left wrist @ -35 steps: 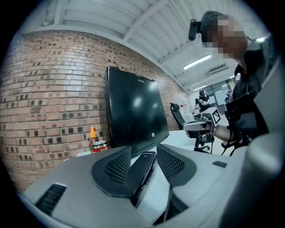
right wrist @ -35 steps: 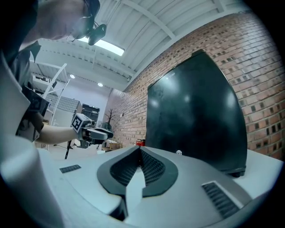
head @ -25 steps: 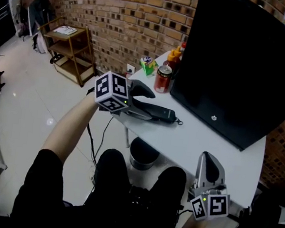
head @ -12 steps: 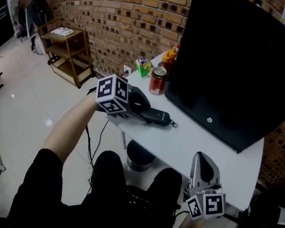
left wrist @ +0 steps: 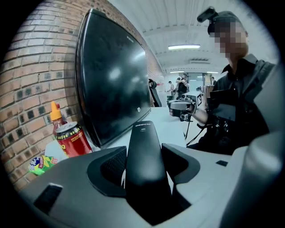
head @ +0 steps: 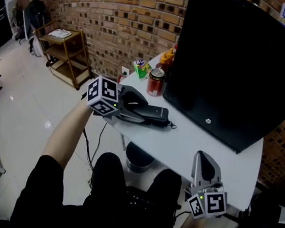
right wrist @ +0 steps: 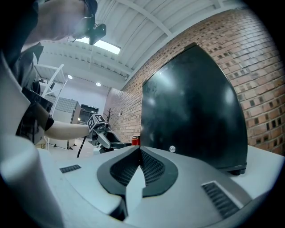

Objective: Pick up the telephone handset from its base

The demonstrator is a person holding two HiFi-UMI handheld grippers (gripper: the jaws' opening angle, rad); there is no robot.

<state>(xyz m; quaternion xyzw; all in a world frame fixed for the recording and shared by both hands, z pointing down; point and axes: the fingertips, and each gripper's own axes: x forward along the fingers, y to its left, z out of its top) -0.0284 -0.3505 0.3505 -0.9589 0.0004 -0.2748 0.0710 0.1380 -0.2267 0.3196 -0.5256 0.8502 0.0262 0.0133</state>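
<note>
The telephone handset [head: 152,115] is black on a white counter [head: 195,147]. The can [head: 156,82] is red. The big screen [head: 239,71] is black, the far wall [head: 118,11] brown brick.

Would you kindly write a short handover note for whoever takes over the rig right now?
Left tongs: the jaws have just been closing with the telephone handset between them. Slivers of gap show beside the pads, so there is no firm grip yet.
Right tongs: shut, empty, held near the front edge of the white table.
Handset: lying at the table's left end, in front of the black monitor, not lifted.
Done: approach, jaws astride the handset.
Left to do: finish closing, then lift the handset clear.
</note>
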